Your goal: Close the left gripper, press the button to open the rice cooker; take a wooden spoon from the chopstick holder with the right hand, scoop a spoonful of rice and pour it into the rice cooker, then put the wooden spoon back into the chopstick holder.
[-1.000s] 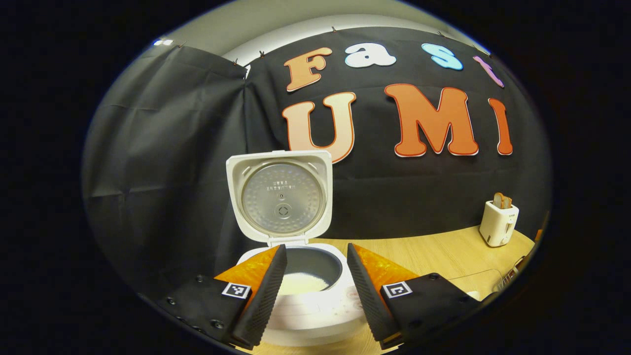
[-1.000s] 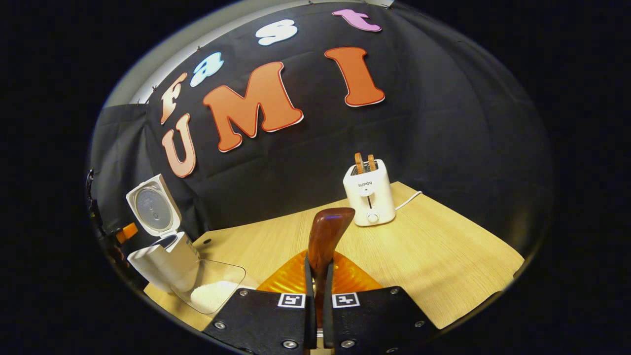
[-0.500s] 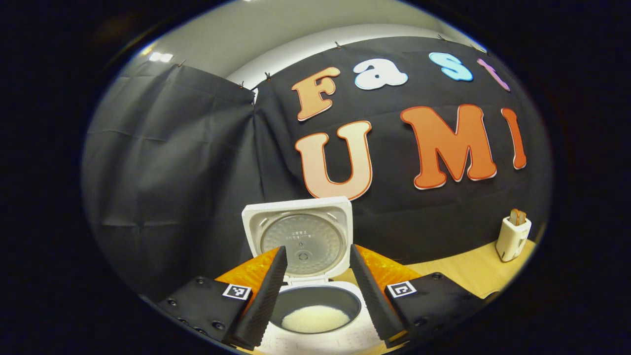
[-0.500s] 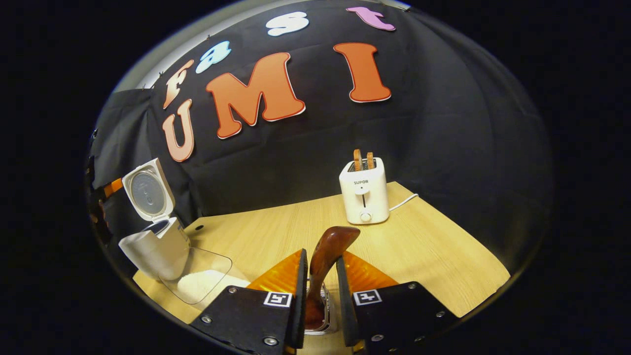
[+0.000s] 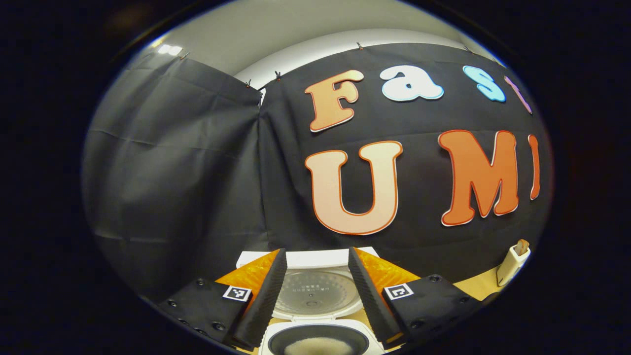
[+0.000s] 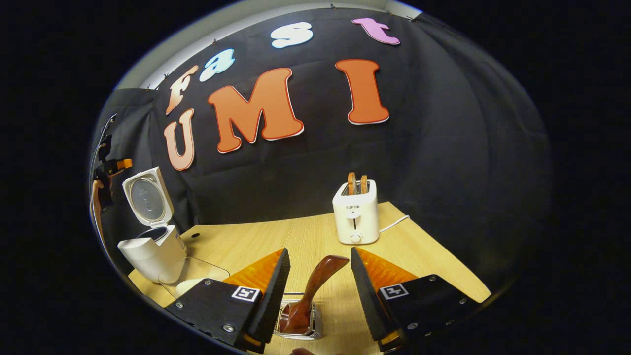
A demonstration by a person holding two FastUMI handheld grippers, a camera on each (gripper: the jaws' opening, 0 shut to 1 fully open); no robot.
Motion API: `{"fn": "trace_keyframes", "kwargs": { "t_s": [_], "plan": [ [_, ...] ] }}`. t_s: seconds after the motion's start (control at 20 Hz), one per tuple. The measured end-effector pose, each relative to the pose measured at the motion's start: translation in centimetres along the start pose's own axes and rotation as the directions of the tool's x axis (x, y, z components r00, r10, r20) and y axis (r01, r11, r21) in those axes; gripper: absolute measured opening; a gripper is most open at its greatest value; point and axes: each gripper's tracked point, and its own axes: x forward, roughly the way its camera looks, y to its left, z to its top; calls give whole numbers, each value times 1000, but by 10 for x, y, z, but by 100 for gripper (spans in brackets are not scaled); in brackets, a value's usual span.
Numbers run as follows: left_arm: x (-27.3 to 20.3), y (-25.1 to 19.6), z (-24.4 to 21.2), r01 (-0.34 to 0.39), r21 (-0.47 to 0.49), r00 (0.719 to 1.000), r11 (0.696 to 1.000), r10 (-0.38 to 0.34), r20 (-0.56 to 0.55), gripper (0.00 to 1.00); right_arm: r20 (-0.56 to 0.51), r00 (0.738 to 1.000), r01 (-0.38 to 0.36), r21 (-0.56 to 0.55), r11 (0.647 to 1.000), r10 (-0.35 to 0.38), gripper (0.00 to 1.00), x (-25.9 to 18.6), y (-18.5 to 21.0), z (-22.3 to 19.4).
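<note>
In the right gripper view the right gripper [image 6: 319, 283] is wide open and holds nothing. The wooden spoon [image 6: 311, 294] stands in the gap between the jaws, tilted, touching neither finger. Its lower end sits in the wire chopstick holder [image 6: 298, 328] just below the jaws. A second ago the fingers were squeezed on the spoon; now they have let go and pulled back. Past the jaws stands a white toaster [image 6: 355, 211] on the wooden table [image 6: 434, 256]. Far off to the left is the rice cooker [image 6: 150, 246] with its lid up, a clear tray [image 6: 194, 273] beside it, and the left gripper [image 6: 111, 165] above it.

In the left gripper view the left gripper [image 5: 313, 291] is open and empty too. The rice cooker [image 5: 318, 340] lies right under the jaws, with white rice [image 5: 318, 347] inside. It has slid lower in this view.
</note>
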Motion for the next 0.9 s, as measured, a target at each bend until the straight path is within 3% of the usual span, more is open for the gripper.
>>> {"fn": "trace_keyframes", "kwargs": {
  "t_s": [0.2,0.55,0.7,0.9],
  "plan": [
    [47,8,9,-21,-33,999,999,20,-31,80,69,997,18,-22,1000,-16,75,-10,-3,31],
    [110,18,-37,-31,-151,964,988,-10,-265,80,160,986,65,-52,997,-56,78,-34,-10,68],
    [117,30,-53,-77,-105,947,992,40,-320,80,174,982,78,-46,996,-69,78,-37,-15,72],
    [112,25,-59,-29,-32,925,999,15,-379,80,160,985,74,-26,997,-69,78,-35,-16,68]
  ]
}}
